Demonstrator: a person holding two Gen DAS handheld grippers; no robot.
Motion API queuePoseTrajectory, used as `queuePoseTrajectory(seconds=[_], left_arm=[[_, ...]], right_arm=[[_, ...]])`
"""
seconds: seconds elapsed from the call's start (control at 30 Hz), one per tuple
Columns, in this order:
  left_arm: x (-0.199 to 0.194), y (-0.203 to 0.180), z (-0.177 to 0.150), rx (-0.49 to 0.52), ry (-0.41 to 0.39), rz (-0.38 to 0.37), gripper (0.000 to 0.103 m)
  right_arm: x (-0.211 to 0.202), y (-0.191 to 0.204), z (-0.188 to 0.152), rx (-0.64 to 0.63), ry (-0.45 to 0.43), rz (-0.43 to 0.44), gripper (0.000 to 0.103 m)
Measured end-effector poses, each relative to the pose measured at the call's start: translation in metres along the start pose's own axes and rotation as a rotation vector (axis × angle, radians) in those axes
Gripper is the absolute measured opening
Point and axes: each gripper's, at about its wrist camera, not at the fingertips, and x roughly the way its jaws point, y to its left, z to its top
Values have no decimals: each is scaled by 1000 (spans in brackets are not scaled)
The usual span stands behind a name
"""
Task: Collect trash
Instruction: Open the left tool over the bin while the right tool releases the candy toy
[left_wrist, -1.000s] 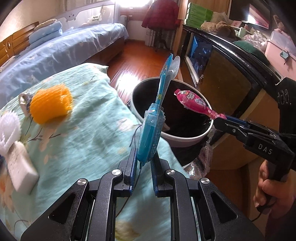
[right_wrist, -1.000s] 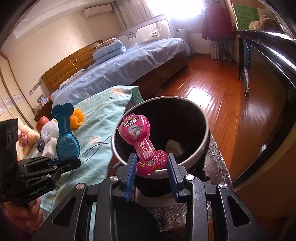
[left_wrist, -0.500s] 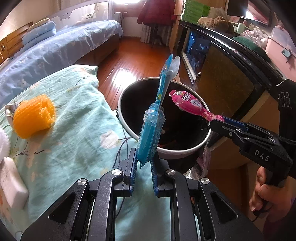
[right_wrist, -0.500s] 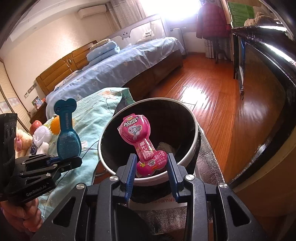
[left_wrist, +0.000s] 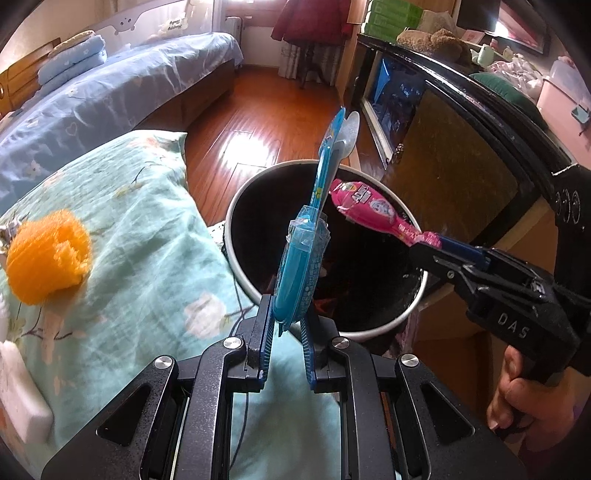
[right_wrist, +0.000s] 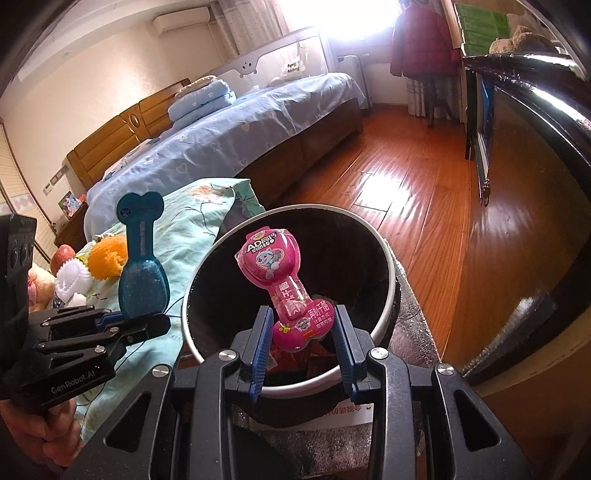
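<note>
Left gripper (left_wrist: 286, 325) clamped on blue packet (left_wrist: 299, 273), held upright at the bin's (left_wrist: 236, 236) near rim, beside the bed edge. Right gripper (right_wrist: 301, 332) clamped on pink packet (right_wrist: 280, 280), over the bin's open mouth.

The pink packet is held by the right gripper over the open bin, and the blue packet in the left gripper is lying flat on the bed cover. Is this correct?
Not quite. The blue packet is not lying on the bed cover: the left gripper holds it upright by its lower end, as the left wrist view shows. The rest is right: the right gripper holds the pink packet over the open bin.
</note>
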Motion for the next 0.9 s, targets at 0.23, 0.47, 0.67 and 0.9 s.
queuePoseTrajectory(seconds=[0.23,0.47,0.67,0.9], left_arm=[[9,-2,6,-2,14,-4,13],[17,-2,10,-10,31,-8,13],[22,-4,14,-11,36,-15,13],[17,6,9,-44,16,-12,44]], right_arm=[[8,-6,4,3,9,-13,33],[14,-9,8,6,21,-18,33],[16,-9,10,3,26,-23,33],[16,-18,12,48,26,-5,43]])
